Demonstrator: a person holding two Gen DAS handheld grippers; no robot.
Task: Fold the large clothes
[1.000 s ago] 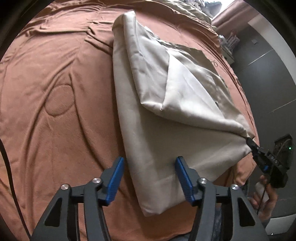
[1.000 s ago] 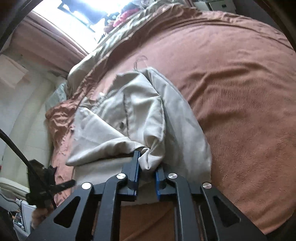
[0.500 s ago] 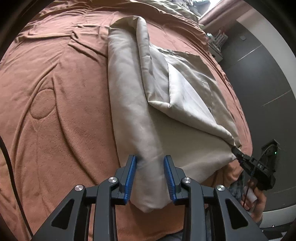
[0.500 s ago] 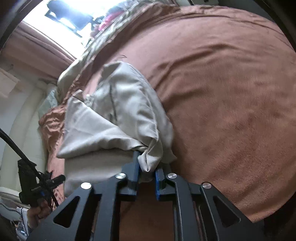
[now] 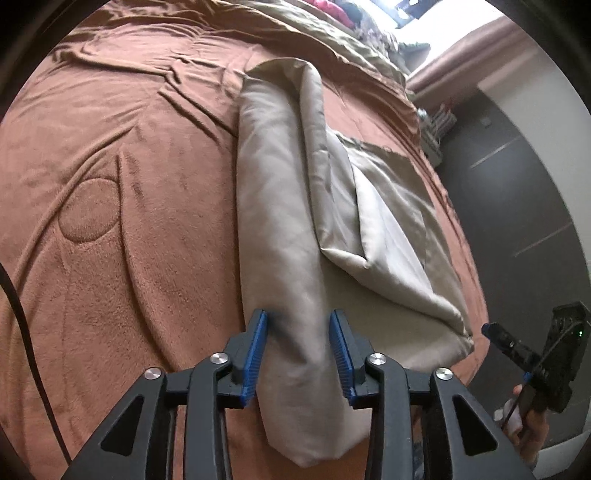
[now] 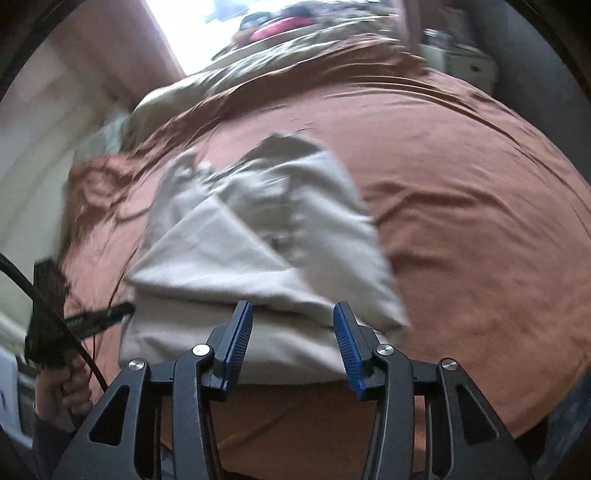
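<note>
A large beige garment [image 5: 280, 221] lies partly folded on a brown blanket [image 5: 129, 221] that covers a bed. Its near left edge is gathered into a long ridge that runs between the blue pads of my left gripper [image 5: 298, 350]. The pads press on that ridge while the jaws ease open. My right gripper [image 6: 291, 332] is opening, with nothing between its pads. The garment [image 6: 258, 229] lies just beyond it, its folded-over corner loose. In the left wrist view the right gripper [image 5: 491, 330] hangs just off that corner. The left gripper [image 6: 122, 308] shows at the garment's left edge.
An olive duvet [image 5: 343, 33] is bunched at the head of the bed under a bright window. A dark wall [image 5: 517, 184] borders the bed's right side. A black cable [image 5: 22, 314] trails along the left. A hand [image 5: 532, 417] holds the right gripper.
My right gripper let go of the garment's corner, opened and drew back and up. My left gripper closed in around the near edge, which has bunched into a narrower ridge.
</note>
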